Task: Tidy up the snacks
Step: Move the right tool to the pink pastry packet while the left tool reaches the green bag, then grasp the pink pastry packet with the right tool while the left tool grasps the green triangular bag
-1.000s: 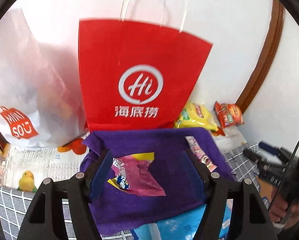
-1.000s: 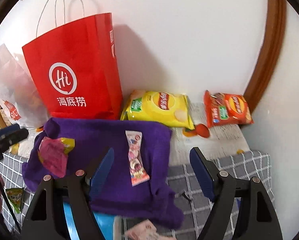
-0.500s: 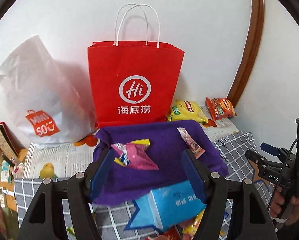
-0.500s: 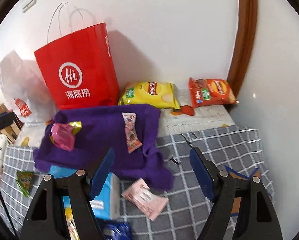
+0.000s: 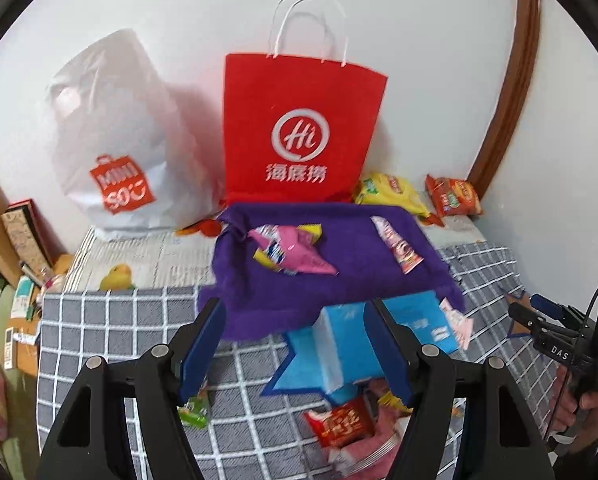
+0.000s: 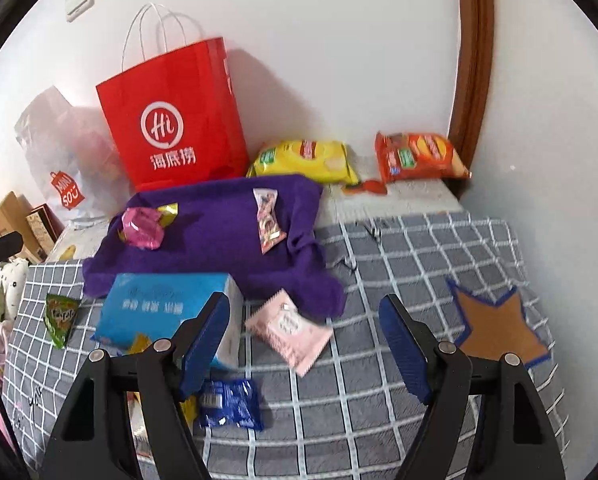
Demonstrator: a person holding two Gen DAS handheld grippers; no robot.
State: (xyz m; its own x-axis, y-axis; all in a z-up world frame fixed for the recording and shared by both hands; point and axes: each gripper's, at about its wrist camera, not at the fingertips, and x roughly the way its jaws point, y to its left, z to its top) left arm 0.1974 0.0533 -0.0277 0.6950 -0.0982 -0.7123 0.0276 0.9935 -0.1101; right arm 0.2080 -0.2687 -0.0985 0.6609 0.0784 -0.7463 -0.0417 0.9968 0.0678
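Tongs, left point(image 5: 295, 344) and right point(image 6: 303, 344): both wide, empty, between picks; next, close on pink packet point(image 6: 289, 326) for purple cloth point(image 6: 219, 236).

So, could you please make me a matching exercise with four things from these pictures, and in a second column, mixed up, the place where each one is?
Things:
1. magenta packet
2. yellow chip bag
3. pale pink packet
4. red paper bag

Places:
a. lying on the checked cloth
b. standing against the wall
c. lying on the purple towel
d. lying by the wall, between the red paper bag and the orange chip bag

Pairs: 1-c, 2-d, 3-a, 4-b
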